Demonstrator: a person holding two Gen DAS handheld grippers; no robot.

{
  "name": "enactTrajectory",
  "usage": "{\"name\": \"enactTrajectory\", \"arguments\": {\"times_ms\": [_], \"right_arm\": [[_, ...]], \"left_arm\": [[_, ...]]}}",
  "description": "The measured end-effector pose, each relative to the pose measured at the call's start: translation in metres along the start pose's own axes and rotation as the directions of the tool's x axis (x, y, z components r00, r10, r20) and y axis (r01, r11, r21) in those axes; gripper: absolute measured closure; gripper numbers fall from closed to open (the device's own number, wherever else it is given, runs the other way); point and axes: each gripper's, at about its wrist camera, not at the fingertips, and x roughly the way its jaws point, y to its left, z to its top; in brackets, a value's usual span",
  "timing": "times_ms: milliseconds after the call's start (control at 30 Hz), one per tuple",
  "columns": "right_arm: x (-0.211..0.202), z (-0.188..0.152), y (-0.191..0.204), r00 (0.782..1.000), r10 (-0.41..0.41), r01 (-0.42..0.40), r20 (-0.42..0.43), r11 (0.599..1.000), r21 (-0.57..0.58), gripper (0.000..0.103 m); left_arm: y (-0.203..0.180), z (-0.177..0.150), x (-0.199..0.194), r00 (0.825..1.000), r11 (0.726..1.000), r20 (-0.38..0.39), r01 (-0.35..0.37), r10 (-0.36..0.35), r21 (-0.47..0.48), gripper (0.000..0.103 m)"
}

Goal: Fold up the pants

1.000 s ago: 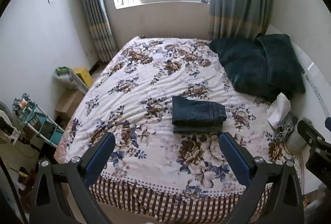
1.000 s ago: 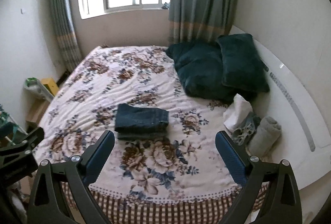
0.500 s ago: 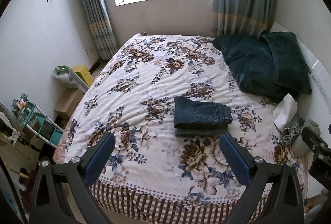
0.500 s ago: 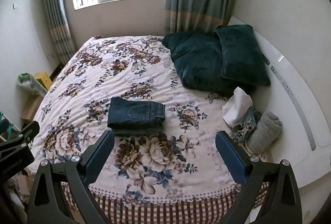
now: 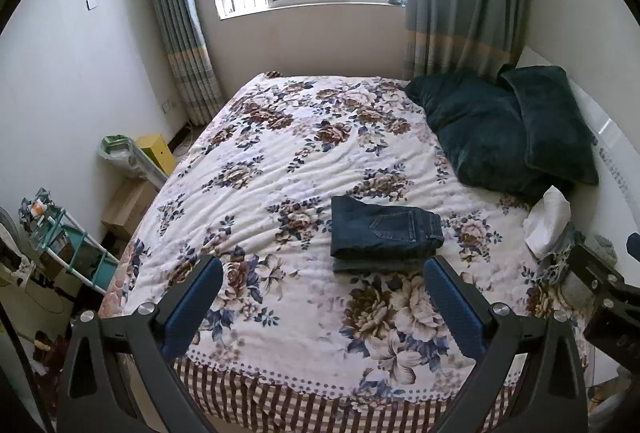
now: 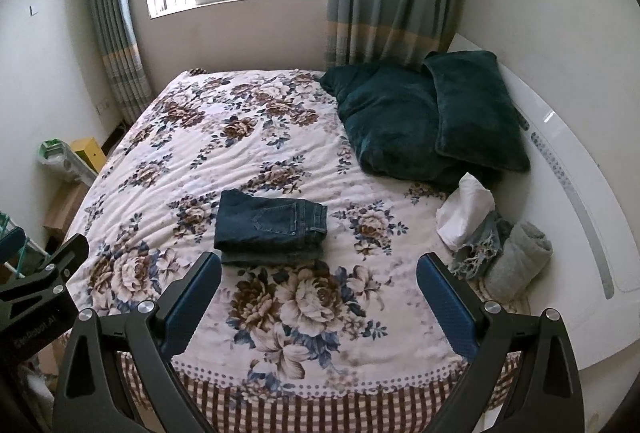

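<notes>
Dark blue jeans (image 5: 384, 231) lie folded into a compact rectangle on the floral bedspread (image 5: 320, 161), near the bed's front half; they also show in the right wrist view (image 6: 272, 227). My left gripper (image 5: 322, 299) is open and empty, held back from the bed's near edge, with the jeans beyond its fingertips. My right gripper (image 6: 318, 293) is open and empty, also back from the bed, the jeans just beyond its left finger (image 6: 196, 295). Nothing touches the jeans.
Two dark green pillows (image 6: 420, 117) lean at the white headboard (image 6: 568, 169). A white cloth (image 6: 464, 211), a fringed scarf and a rolled grey towel (image 6: 516, 259) lie at the bed's right edge. Boxes and a rack (image 5: 68, 249) stand on the floor at left.
Both grippers have tilted slightly upward, so the bed and jeans sit lower in both views. The jeans have not moved and both grippers stay open.
</notes>
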Motion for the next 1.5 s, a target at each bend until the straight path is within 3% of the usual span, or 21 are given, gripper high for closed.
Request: {"name": "enactTrajectory", "arguments": {"times_ms": [1500], "right_arm": [[0.0002, 0.0006, 0.0032, 1.0, 0.024, -0.024, 0.0, 1.0, 0.003, 0.002]], "left_arm": [[-0.0019, 0.0002, -0.0081, 1.0, 1.0, 0.008, -0.004, 0.004, -0.015, 0.0]]}}
